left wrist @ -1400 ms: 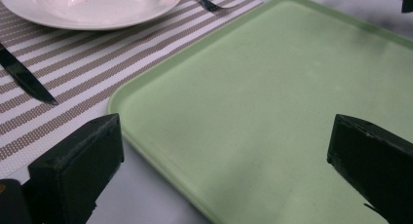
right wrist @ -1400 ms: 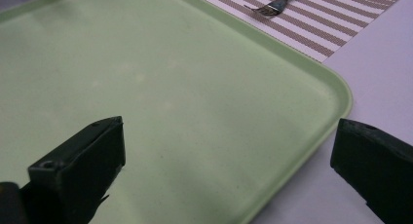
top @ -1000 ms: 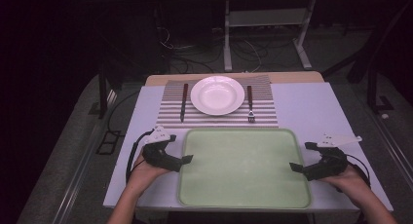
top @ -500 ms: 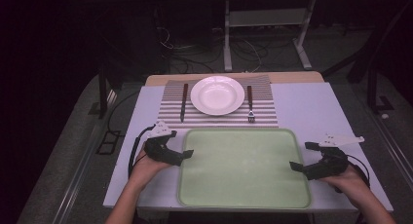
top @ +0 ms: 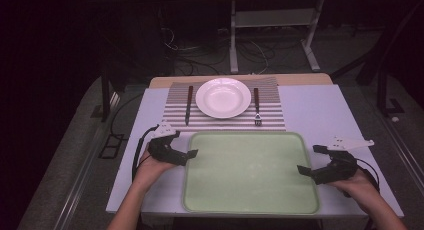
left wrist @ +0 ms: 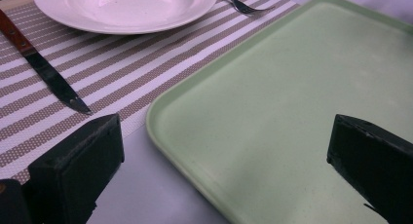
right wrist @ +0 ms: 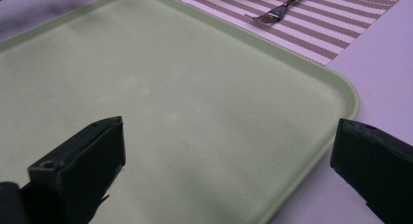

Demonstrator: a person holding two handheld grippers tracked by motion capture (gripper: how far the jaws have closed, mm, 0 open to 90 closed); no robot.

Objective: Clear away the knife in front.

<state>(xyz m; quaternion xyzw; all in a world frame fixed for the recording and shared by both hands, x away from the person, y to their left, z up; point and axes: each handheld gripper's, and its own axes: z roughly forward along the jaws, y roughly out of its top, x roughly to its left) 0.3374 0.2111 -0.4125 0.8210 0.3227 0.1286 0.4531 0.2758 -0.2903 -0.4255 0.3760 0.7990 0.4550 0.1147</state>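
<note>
A pale green tray (top: 250, 134) lies empty on the near half of the table. My left gripper (top: 182, 144) is open at the tray's left edge near its far corner. In the left gripper view, my left gripper (left wrist: 226, 136) has its jaws wide apart across the tray's rim (left wrist: 160, 131), one over the table and one over the tray. My right gripper (top: 311, 160) is open at the tray's right edge. In the right gripper view, my right gripper (right wrist: 229, 131) straddles the rim (right wrist: 341, 102) the same way. Nothing is held.
Beyond the tray lies a striped placemat (top: 225, 121) with a white plate (top: 223, 97), a knife (top: 188, 105) to its left and a fork (top: 256, 107) to its right. Bare white table (top: 320, 110) flanks the tray. Dark floor and cables lie beyond.
My left gripper has crept a little forward along the tray's left edge. The right gripper and the tray have hardly moved.
</note>
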